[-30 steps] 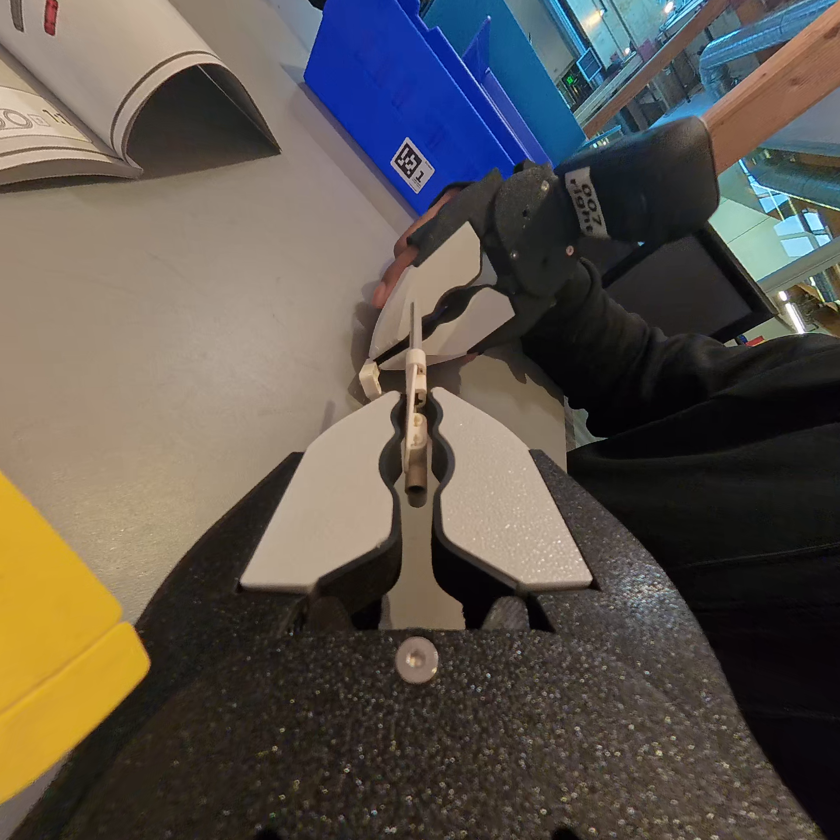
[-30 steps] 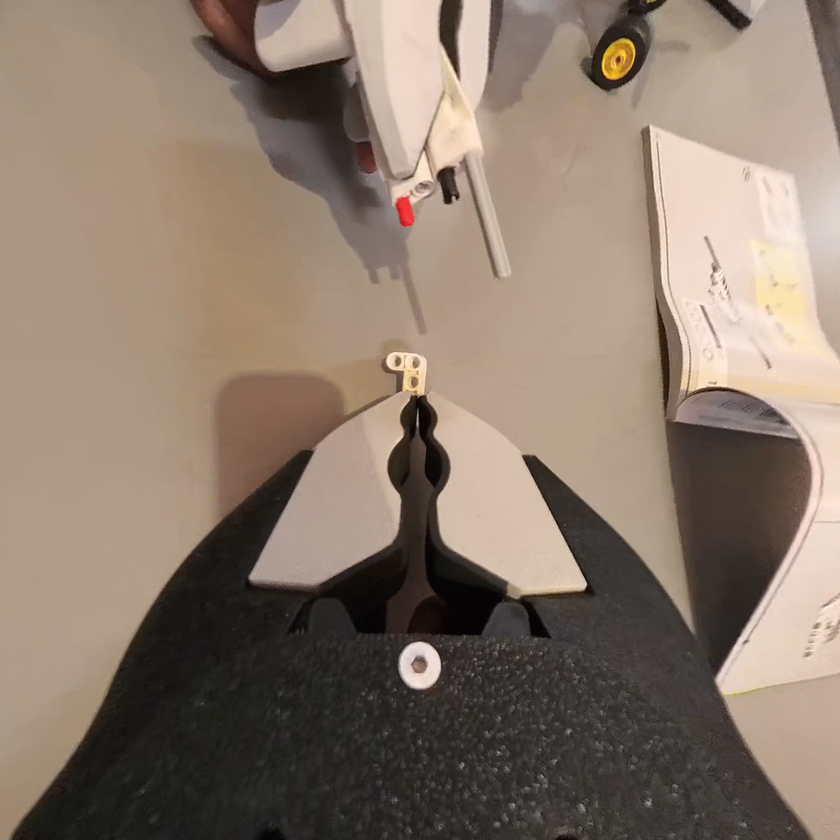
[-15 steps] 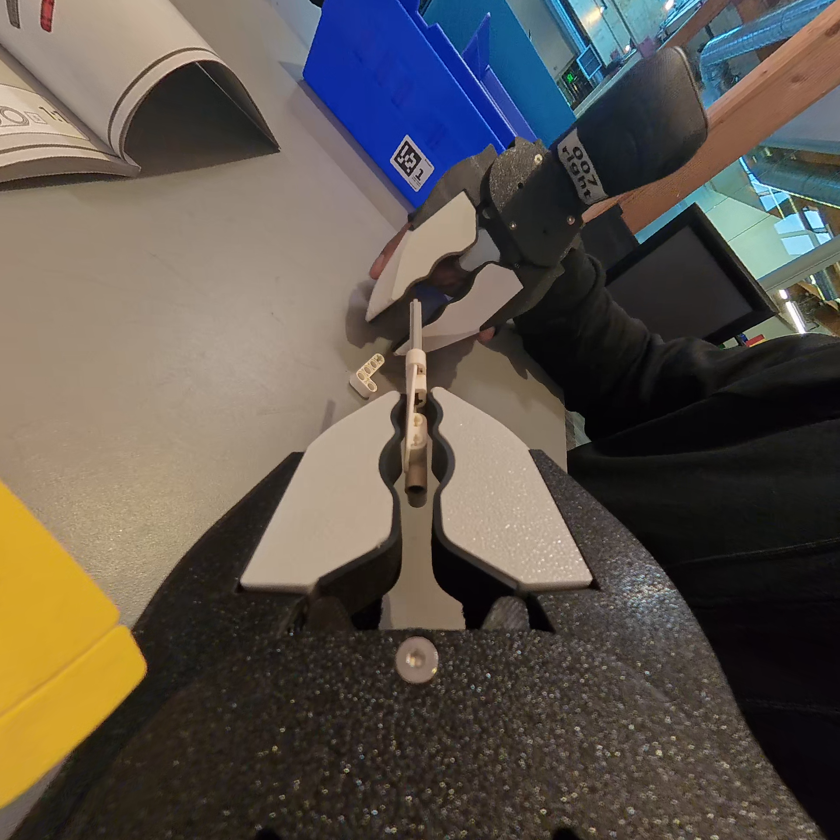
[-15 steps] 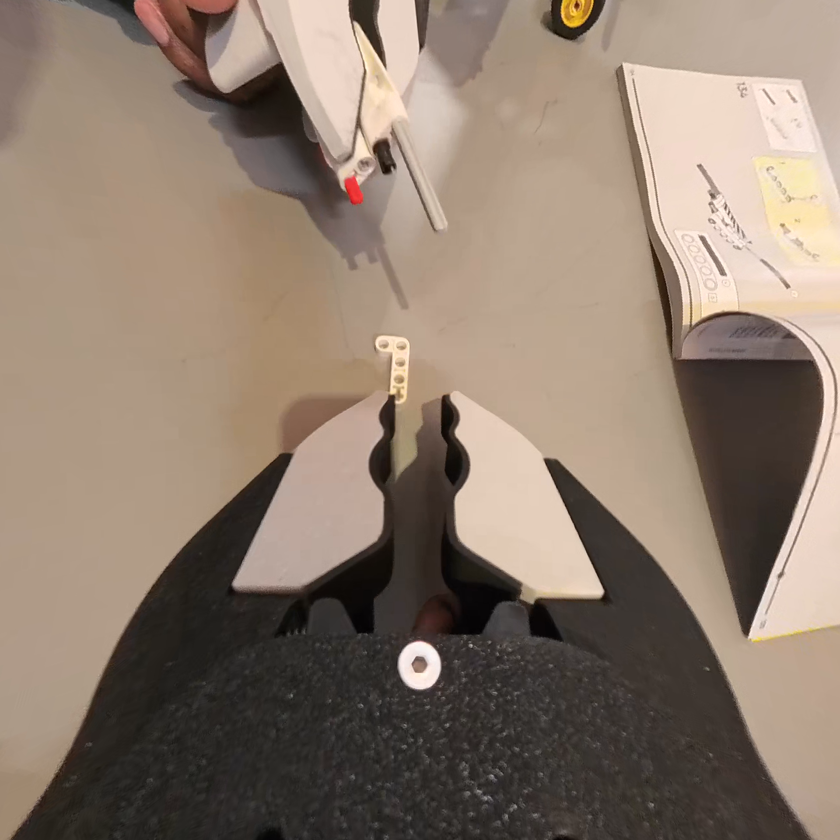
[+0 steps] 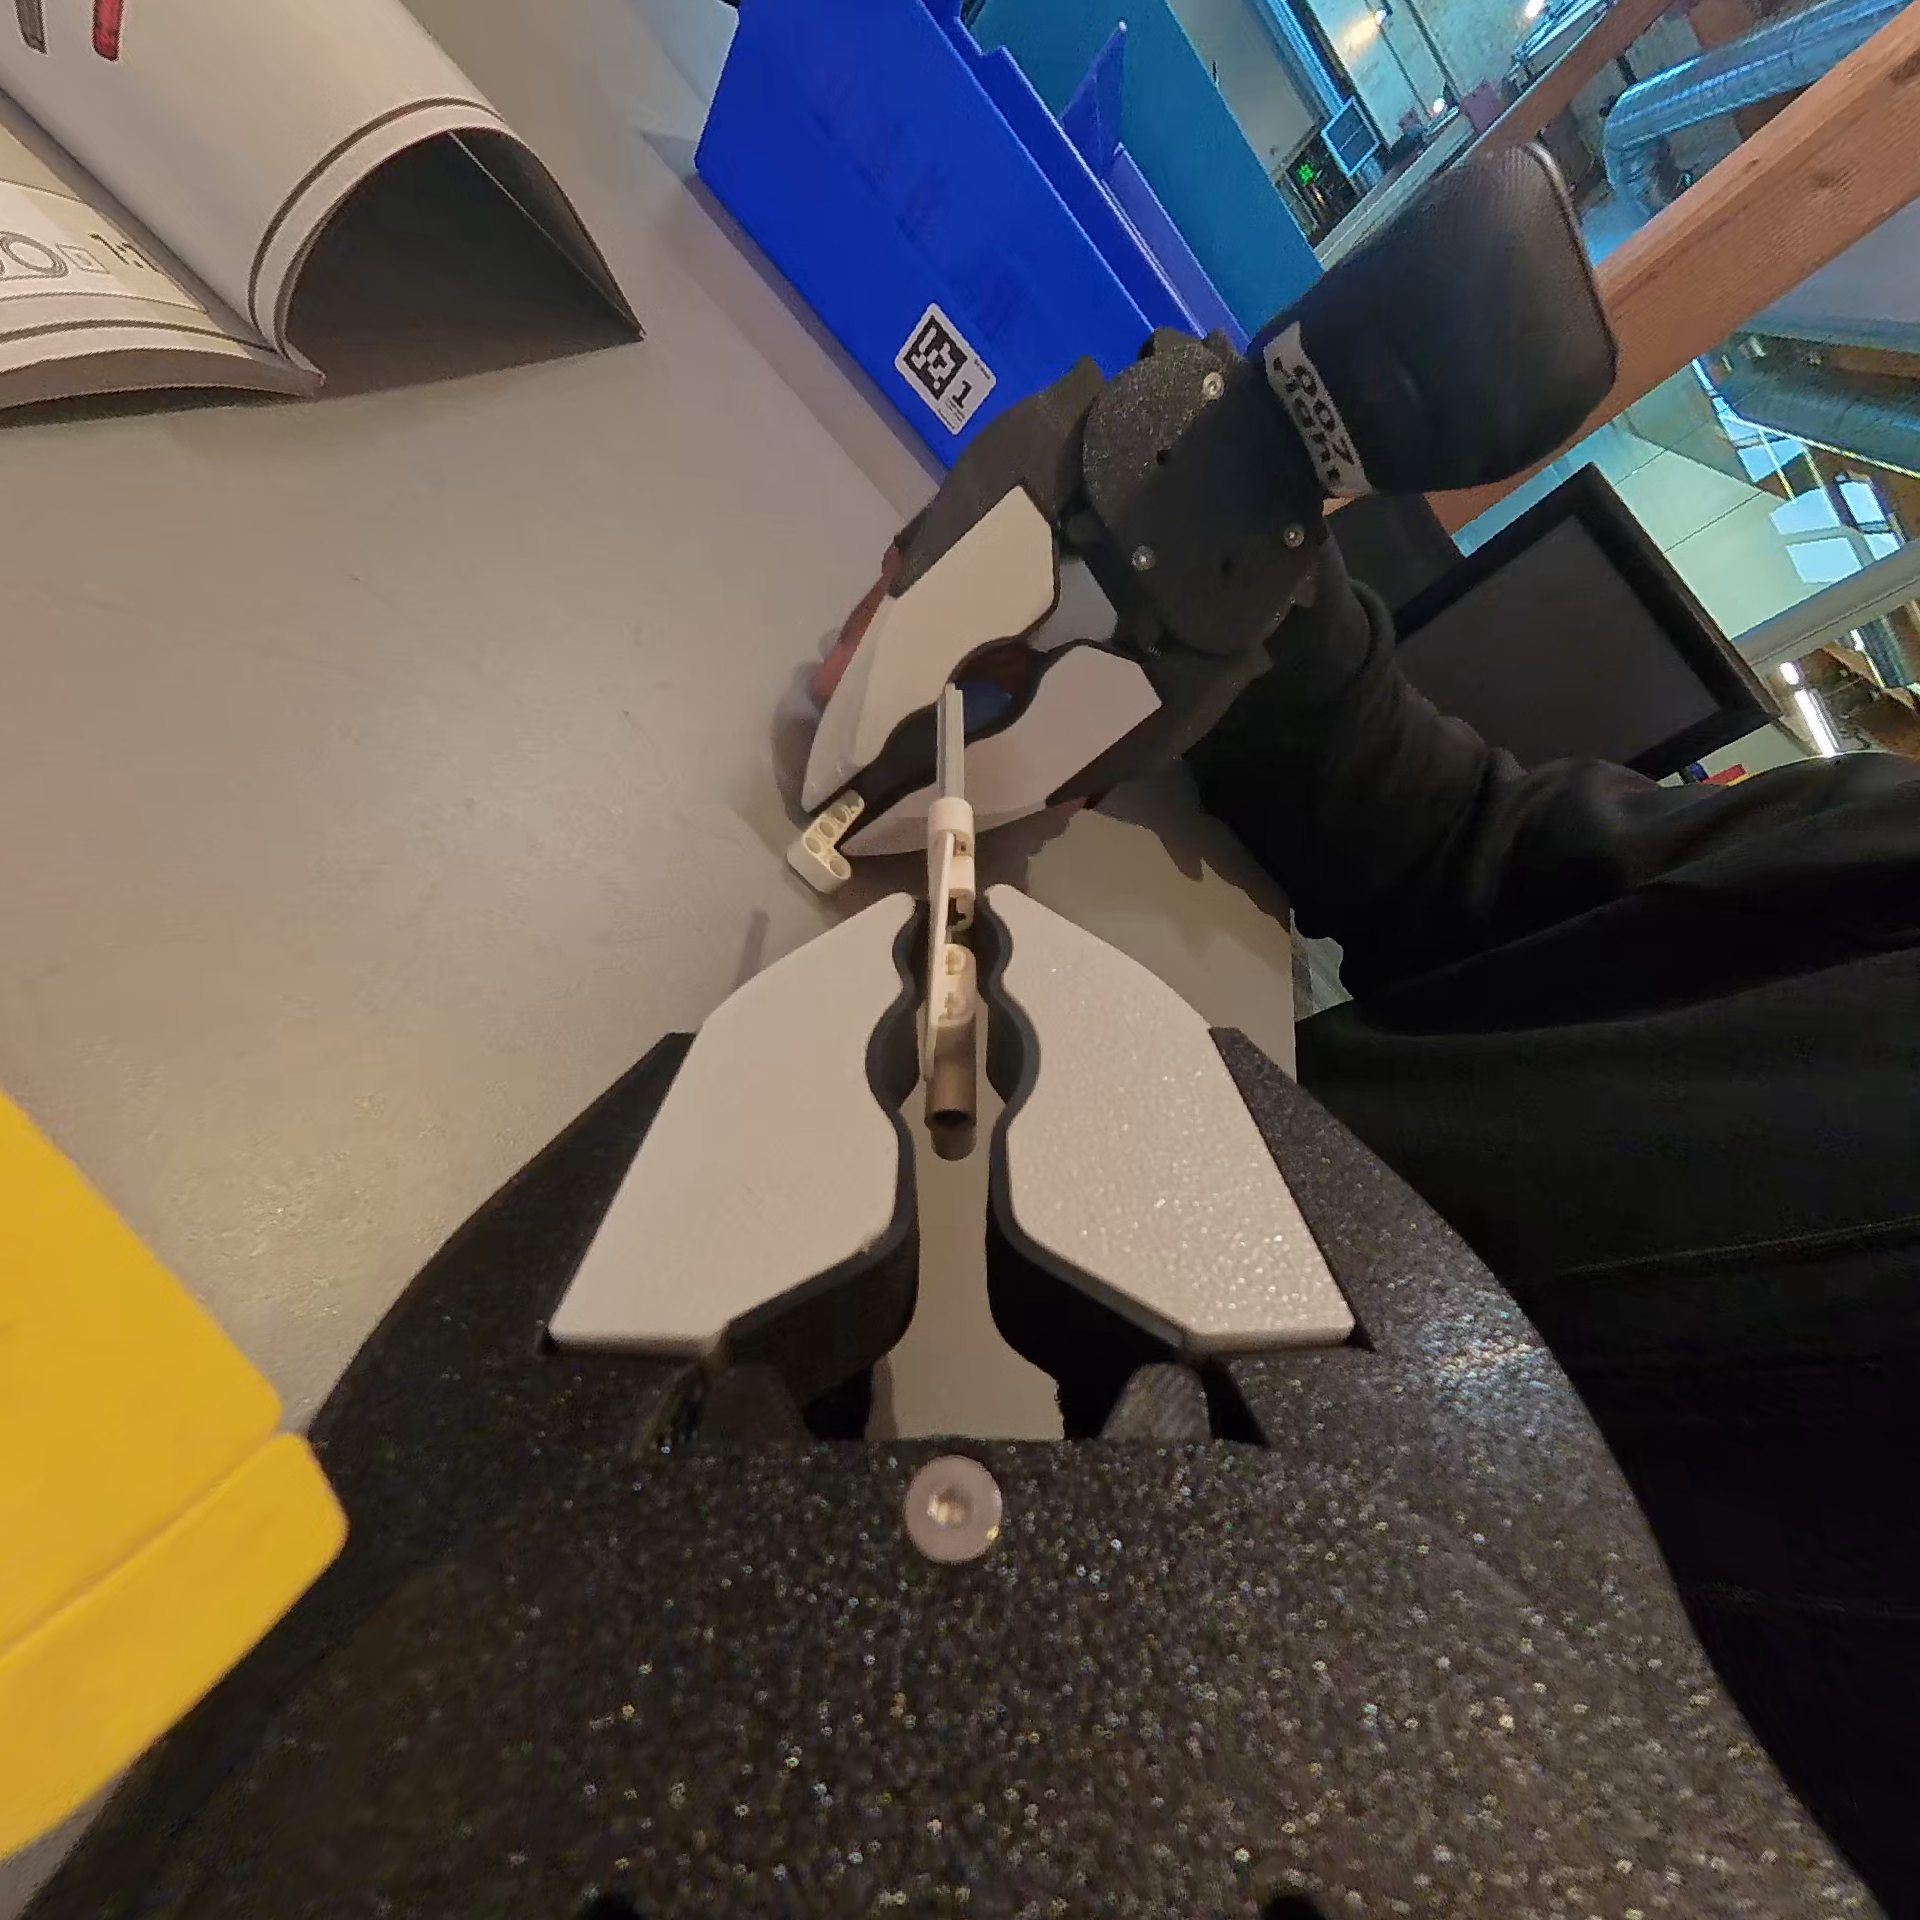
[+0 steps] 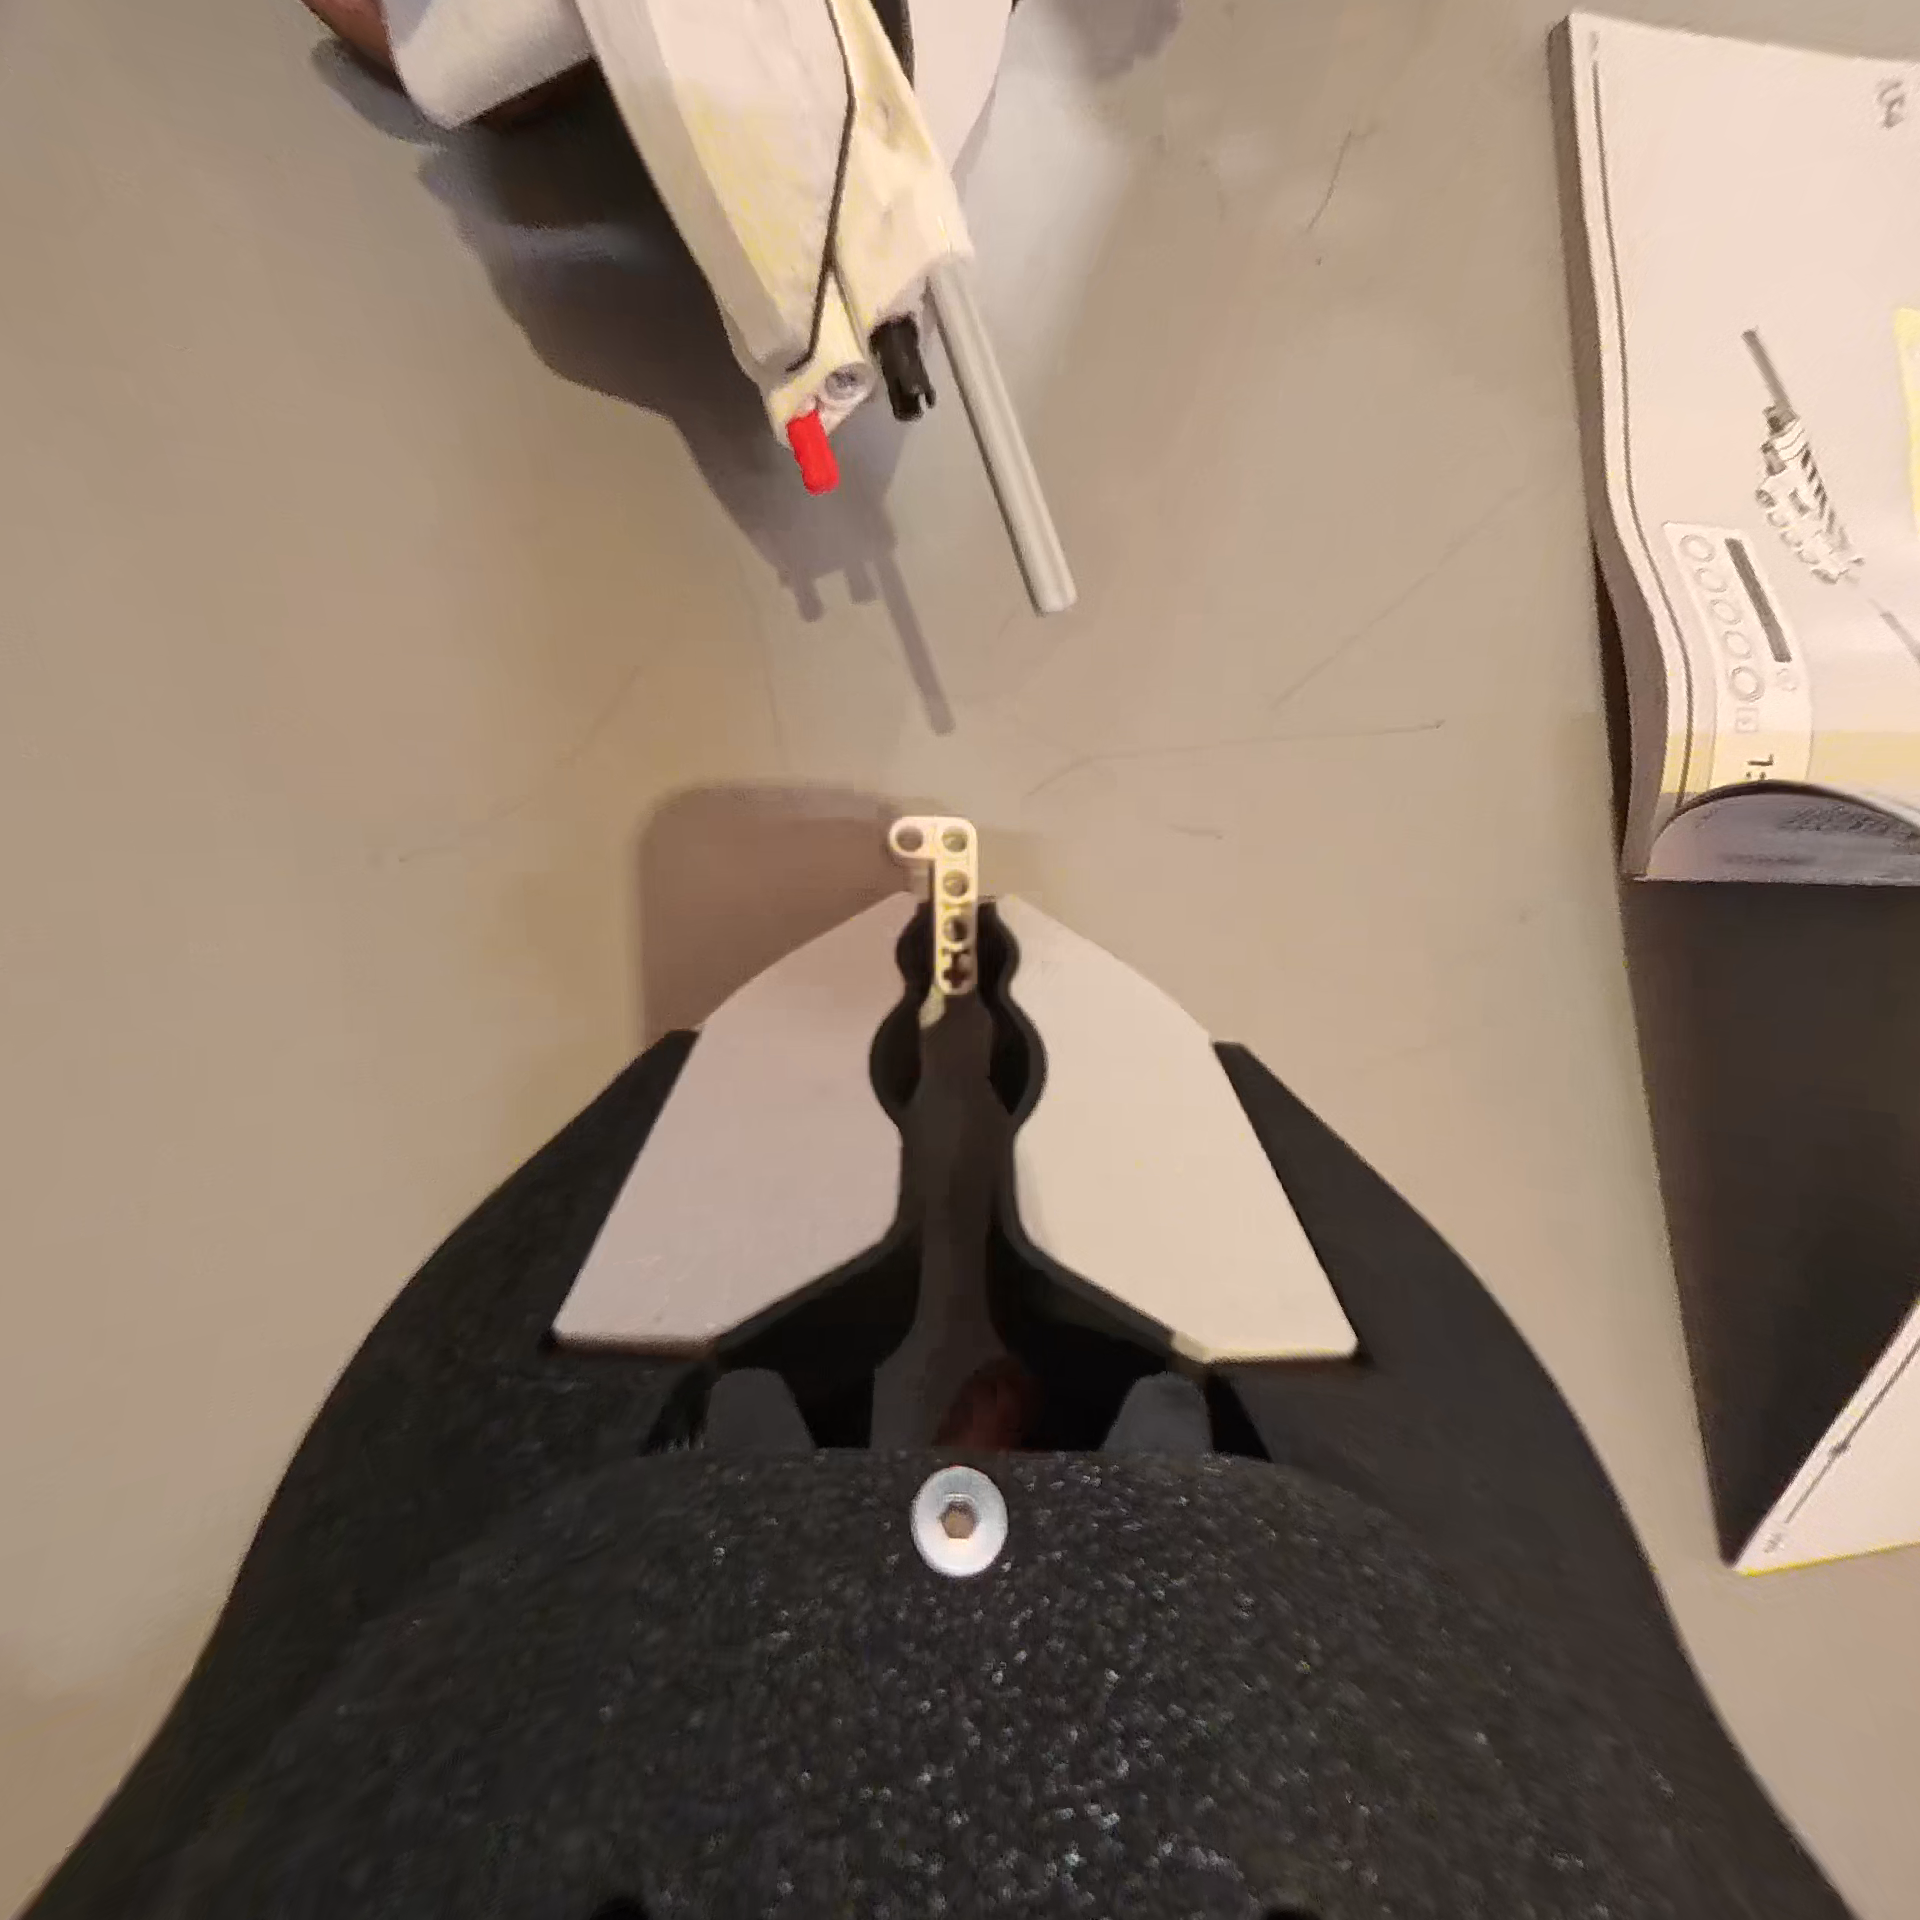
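The right gripper, parted half a second ago, is now closed on the white L-shaped beam at the worktop. The left gripper stays clamped on the white assembly with its grey axle.

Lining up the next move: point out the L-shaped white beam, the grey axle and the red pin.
L-shaped white beam (image 6: 956, 894): right wrist view, long arm.
Grey axle (image 6: 1003, 457): right wrist view, mid-shaft.
Red pin (image 6: 812, 453): right wrist view, exposed end.

Both wrist cameras face each other's tongs, close above the table.

bright, even | soft shadows | fisheye edges | slight blur
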Action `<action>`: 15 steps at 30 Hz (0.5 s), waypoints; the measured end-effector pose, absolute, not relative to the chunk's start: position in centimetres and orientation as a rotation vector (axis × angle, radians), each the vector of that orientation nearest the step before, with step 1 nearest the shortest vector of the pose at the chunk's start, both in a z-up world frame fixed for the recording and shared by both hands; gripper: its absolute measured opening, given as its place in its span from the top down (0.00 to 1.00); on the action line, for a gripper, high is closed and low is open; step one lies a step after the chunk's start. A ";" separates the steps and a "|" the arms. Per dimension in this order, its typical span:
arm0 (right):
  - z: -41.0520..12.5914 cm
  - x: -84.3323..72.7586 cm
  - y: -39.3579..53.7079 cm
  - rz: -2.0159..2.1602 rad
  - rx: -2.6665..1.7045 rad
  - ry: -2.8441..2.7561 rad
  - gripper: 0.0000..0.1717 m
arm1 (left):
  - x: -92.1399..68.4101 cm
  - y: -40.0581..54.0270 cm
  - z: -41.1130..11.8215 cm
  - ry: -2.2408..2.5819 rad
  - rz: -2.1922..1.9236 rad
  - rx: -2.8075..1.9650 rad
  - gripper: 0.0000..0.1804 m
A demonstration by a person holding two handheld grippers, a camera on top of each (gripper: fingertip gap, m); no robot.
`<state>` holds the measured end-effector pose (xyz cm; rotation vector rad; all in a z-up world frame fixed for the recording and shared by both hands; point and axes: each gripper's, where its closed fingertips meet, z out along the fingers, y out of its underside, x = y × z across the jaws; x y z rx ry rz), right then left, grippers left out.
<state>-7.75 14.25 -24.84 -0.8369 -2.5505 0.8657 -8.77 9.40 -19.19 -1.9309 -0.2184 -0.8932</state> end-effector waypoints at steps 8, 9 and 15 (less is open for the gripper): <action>-21.9 -9.5 14.7 1.251 -1.153 -2.229 0.96 | -9.5 9.7 -18.0 -0.240 -0.856 -1.842 0.96; -21.0 -9.8 14.9 1.341 -1.212 -2.149 0.96 | -9.6 9.7 -17.6 -0.248 -0.857 -1.810 0.96; -17.1 -10.8 14.6 1.827 -1.386 -1.796 0.96 | -10.2 10.0 -16.3 -0.331 -0.919 -1.672 0.96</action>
